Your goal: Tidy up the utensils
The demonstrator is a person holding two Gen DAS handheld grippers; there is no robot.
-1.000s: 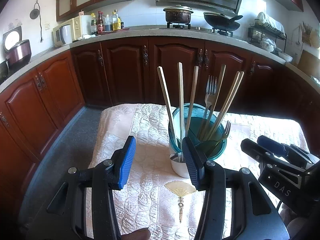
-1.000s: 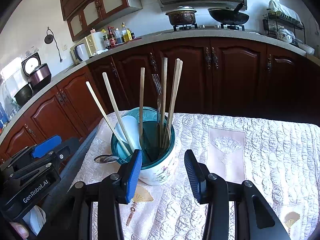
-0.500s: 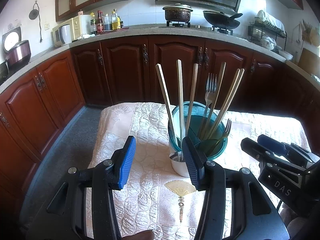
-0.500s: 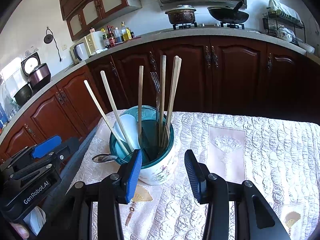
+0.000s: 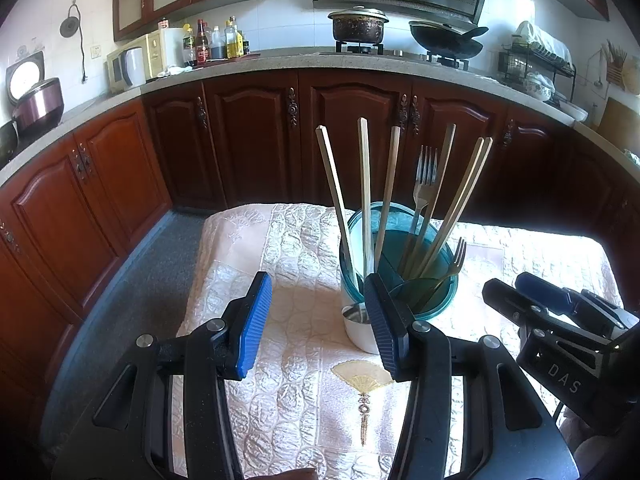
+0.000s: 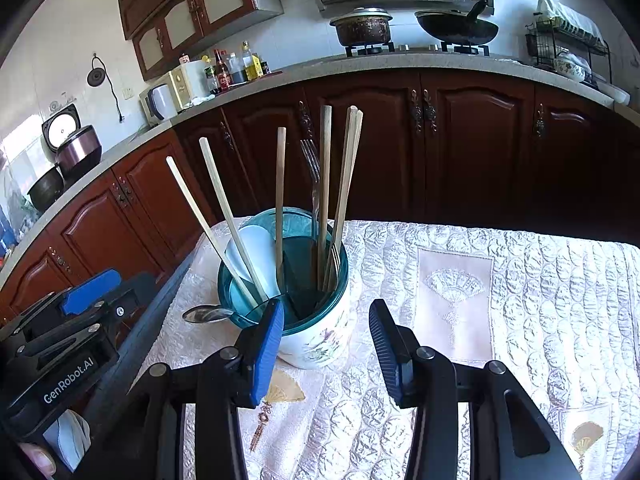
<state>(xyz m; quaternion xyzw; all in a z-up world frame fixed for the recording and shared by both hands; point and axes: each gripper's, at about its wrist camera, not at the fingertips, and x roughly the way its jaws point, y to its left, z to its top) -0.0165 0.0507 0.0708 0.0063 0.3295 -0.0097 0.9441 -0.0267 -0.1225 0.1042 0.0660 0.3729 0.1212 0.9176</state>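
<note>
A white flowered holder with a teal rim [image 6: 320, 336] stands on the quilted table; it also shows in the left wrist view [image 5: 424, 304]. Several wooden chopsticks [image 5: 364, 196], two forks [image 5: 424, 184] and a white spoon [image 6: 250, 256] stand in it. A metal spoon [image 6: 206, 314] lies on the cloth against the holder's left side. My left gripper [image 5: 316, 320] is open and empty, just short of the holder. My right gripper [image 6: 326, 344] is open and empty, its fingers on either side of the holder's near face.
The table has a cream quilted cloth [image 6: 520, 300]. Dark wooden cabinets [image 5: 348, 140] and a counter with a pot [image 5: 358, 26] and a wok [image 5: 444, 40] run behind it. The floor [image 5: 132, 300] lies to the table's left.
Both views have shifted very slightly; the holder sits a touch higher in frame. The utensils and both grippers' openings are unchanged.
</note>
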